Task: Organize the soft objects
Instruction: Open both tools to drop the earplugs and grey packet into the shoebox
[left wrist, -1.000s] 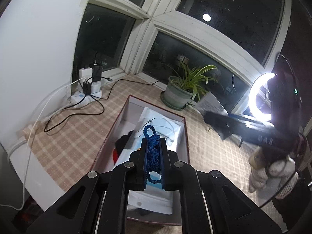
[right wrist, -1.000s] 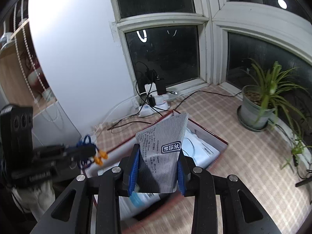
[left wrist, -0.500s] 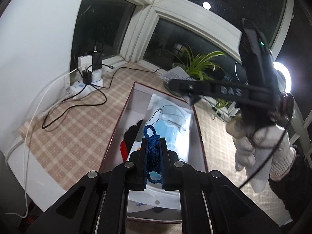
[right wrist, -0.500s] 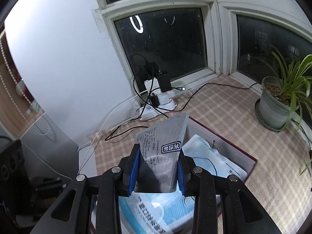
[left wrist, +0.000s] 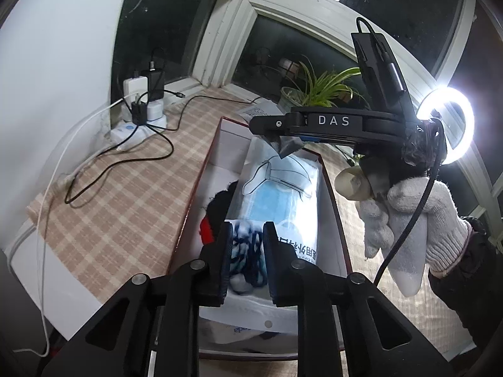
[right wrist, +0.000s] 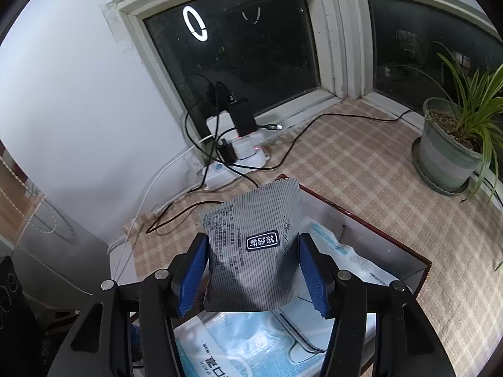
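Note:
A red-rimmed open box [left wrist: 336,188] lies on the checked cloth, with a pack of blue face masks [left wrist: 276,201] and a black and red soft item [left wrist: 217,207] inside. My left gripper [left wrist: 247,245] has its jaws apart over the box's near end; the blue rope bundle [left wrist: 248,260] lies between the fingers on the mask pack. My right gripper [right wrist: 253,270] is shut on a grey striped pouch [right wrist: 251,251] and holds it above the box [right wrist: 377,229]. It also shows in the left wrist view [left wrist: 283,139], over the box's far end.
A power strip with chargers and cables [left wrist: 141,116] sits by the window at the back left. A potted plant [right wrist: 449,154] stands to the right of the box. A ring light [left wrist: 446,128] glows at the right. The cloth's edge runs along the left [left wrist: 41,220].
My left gripper has opened and the blue rope has dropped onto the mask pack. My right gripper has moved in over the box with the pouch.

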